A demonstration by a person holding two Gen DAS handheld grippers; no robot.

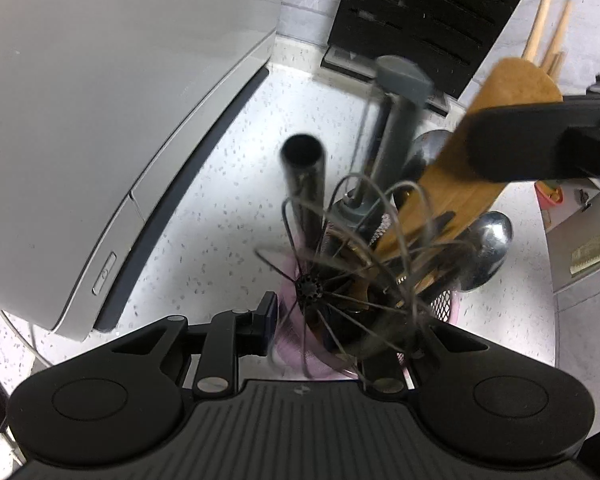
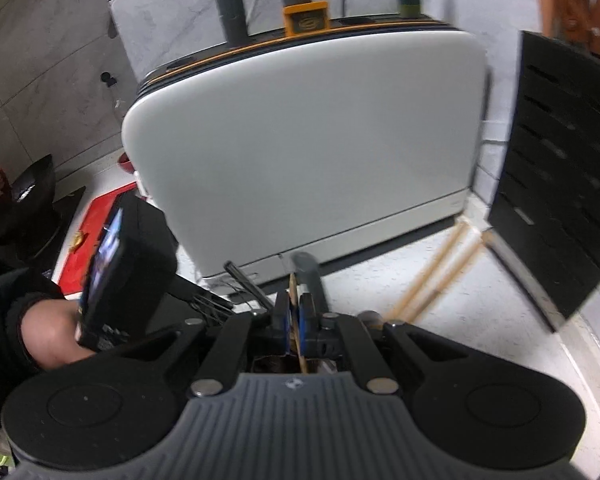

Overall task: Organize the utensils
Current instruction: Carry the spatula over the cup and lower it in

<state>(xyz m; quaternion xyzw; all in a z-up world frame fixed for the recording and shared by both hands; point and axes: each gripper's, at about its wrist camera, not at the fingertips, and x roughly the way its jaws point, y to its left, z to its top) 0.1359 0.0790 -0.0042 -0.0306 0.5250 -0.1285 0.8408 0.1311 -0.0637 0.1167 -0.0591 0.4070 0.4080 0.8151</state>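
My right tool (image 2: 295,312) pinching the wooden spatula (image 1: 496,120), my left tool (image 1: 340,320) clamped on the pink utensil holder (image 1: 288,344), speckled tabletop (image 1: 220,184) below

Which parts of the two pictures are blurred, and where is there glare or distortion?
Left wrist view: the whisk wires are smeared, the wooden spatula soft; glare sits on the metal spoon; the fisheye bends the toaster. Right wrist view: the chopsticks on the counter and the knife block edge are blurred, corners vignetted black.
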